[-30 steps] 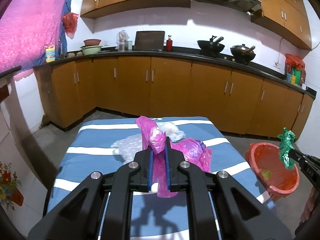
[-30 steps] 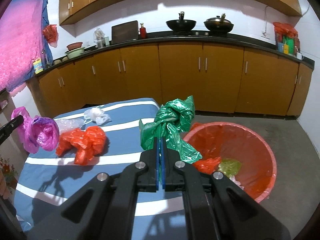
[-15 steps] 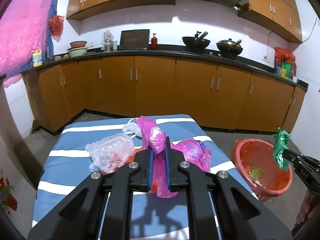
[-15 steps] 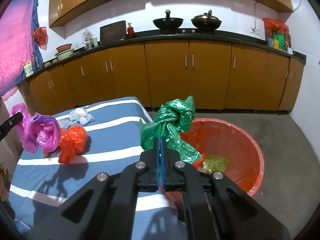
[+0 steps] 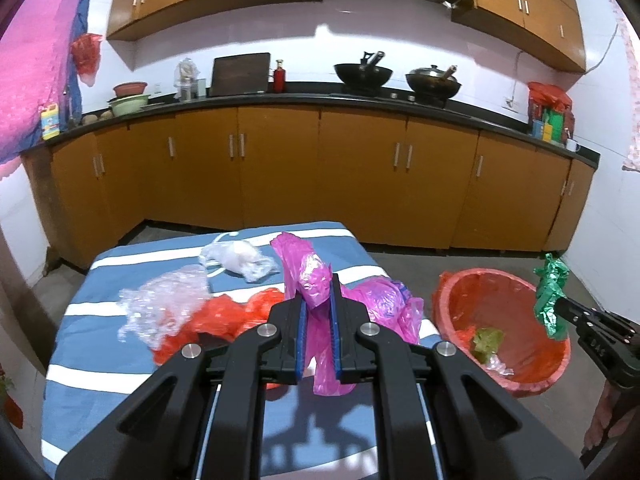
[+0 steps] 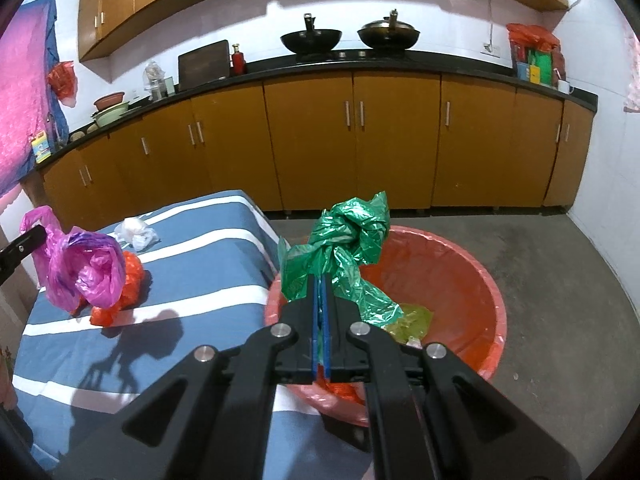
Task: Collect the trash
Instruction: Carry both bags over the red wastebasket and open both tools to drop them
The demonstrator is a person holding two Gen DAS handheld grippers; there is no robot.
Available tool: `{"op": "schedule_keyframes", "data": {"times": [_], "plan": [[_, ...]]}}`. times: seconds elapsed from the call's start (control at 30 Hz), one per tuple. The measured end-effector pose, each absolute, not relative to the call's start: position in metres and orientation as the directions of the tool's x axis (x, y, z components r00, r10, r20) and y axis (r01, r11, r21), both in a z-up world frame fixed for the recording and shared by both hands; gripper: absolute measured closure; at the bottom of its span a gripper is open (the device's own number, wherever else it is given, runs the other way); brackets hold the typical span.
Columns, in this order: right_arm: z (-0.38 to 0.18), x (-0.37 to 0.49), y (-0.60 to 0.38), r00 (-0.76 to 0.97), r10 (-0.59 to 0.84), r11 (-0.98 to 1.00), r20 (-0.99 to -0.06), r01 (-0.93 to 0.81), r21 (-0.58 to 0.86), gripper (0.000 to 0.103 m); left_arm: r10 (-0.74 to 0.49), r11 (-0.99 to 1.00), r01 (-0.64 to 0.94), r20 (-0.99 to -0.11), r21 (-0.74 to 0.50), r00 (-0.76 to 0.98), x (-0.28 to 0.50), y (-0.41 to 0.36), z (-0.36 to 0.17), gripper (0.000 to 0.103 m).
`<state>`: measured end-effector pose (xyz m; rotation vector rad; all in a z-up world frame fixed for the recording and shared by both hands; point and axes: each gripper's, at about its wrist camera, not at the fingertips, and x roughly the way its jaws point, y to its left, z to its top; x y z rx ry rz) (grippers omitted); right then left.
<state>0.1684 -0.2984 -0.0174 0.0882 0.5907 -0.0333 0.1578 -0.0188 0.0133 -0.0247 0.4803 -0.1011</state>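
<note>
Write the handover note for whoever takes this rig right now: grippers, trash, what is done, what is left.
Left gripper: shut on the pink plastic bag, held up above the striped table.
Right gripper: shut on the green plastic bag, held over the red basin on the floor beside the table.
Done: some scraps, one yellow-green, already lie in the basin.
Left: release the green bag into the basin, then bring over the pink one. On the table remain an orange-red bag, a crumpled clear plastic sheet and a small clear bag.
</note>
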Motion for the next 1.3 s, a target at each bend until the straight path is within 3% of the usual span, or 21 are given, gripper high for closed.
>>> {"op": "schedule_keyframes", "data": {"times": [0.5,1.0,1.07,1.17,1.3], "plan": [[-0.025,0.191,-0.366,0.822,-0.093,0.984,-0.562,0.163,0.075,0.1,-0.265,0.96,0.276,-0.48,-0.049,0.837,0.19,-0.127,0.003,0.093],[-0.043,0.22,-0.404,0.814,-0.077,0.974,-0.576,0.184,0.13,0.097,-0.326,0.93,0.365,-0.541,-0.036,0.776,0.222,-0.19,-0.027,0.093],[-0.044,0.218,-0.404,0.817,-0.077,0.973,-0.572,0.187,0.135,0.094,-0.333,0.926,0.375,-0.541,-0.035,0.772,0.223,-0.192,-0.03,0.082],[-0.045,0.215,-0.407,0.821,-0.072,0.971,-0.566,0.186,0.147,0.077,-0.334,0.926,0.376,-0.542,-0.034,0.772,0.222,-0.191,-0.034,0.059],[-0.045,0.211,-0.408,0.821,-0.079,0.972,-0.565,0.19,0.141,0.076,-0.32,0.931,0.364,-0.543,-0.029,0.776,0.22,-0.183,-0.035,0.059]]}}
